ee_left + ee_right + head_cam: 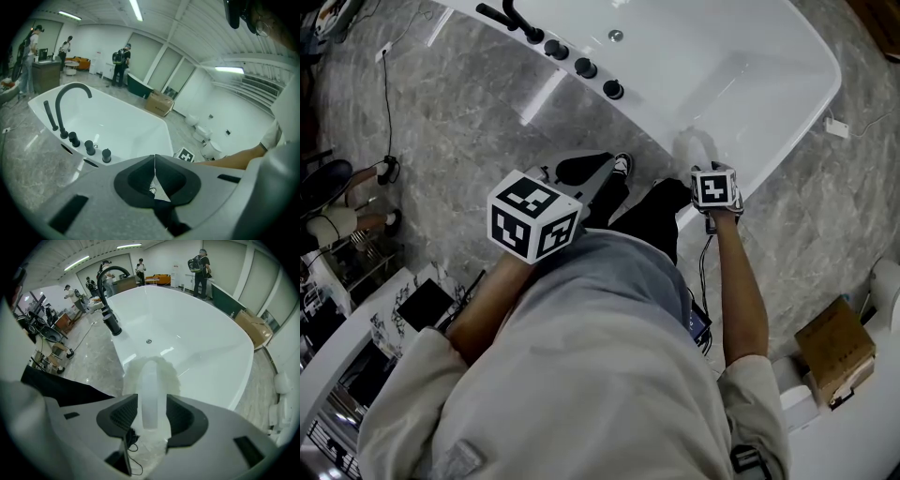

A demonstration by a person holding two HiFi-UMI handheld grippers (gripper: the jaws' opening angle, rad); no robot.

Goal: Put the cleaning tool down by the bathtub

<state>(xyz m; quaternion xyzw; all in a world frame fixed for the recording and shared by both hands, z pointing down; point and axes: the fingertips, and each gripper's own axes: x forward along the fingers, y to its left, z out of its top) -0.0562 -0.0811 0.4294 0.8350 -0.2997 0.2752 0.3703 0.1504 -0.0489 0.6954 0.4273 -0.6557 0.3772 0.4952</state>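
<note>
Cleaning tool (149,380) is clamped by its handle in right gripper (151,414), head pointed at bathtub (206,352) rim (likely so it can be lowered beside the tub); left gripper (154,168) is closed, empty, held aside

The person held both arms forward and down, bare forearms reaching out of pale sleeves. The left forearm (486,298) angled inward, bringing the left gripper (154,169) in front of the torso, its marker cube (533,216) uppermost; its dark-padded jaws were pressed together with nothing between them. The right forearm (741,286) ran nearly straight ahead. The right gripper (150,414) had its jaws clamped on the handle of a white brush (149,380).
</note>
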